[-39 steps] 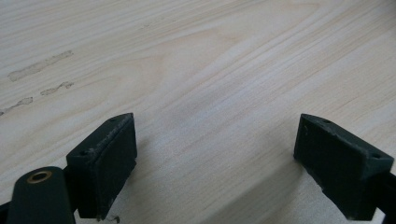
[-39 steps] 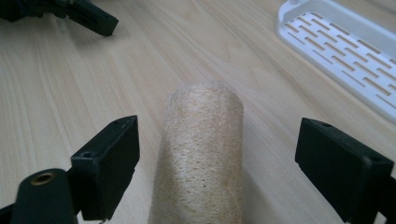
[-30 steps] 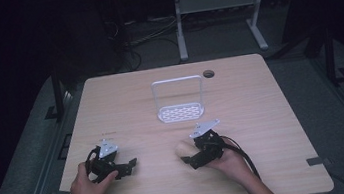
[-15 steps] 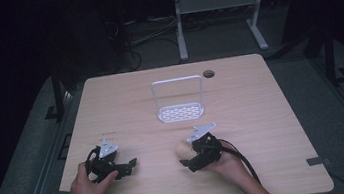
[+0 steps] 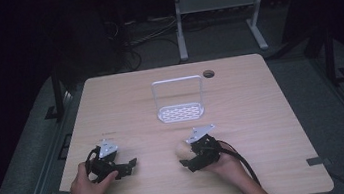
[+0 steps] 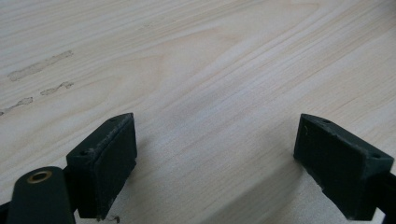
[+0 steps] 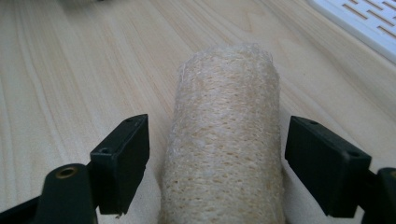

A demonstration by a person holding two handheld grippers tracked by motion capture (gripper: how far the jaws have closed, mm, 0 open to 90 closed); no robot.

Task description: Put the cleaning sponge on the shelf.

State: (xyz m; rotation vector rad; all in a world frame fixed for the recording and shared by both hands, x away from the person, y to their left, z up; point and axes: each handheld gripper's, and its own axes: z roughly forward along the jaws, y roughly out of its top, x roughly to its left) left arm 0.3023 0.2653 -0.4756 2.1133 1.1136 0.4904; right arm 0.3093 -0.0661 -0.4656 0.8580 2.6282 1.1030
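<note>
The right gripper (image 7: 215, 163) has its 2 black jaws spread wide on either side of a pale beige, coarse-fibred loofah cylinder (image 7: 226, 140), small gaps showing on both sides, so nothing is clamped. The roll lies lengthwise between them on the light wooden table (image 7: 70, 70), probably lined up for a squeeze across its width. The left gripper (image 6: 215, 168) also stands wide apart over bare wood, holding nothing, apparently parked. Farther out, a white slotted rack with a wire hoop (image 5: 181, 110) stands mid-table, well apart from both.
</note>
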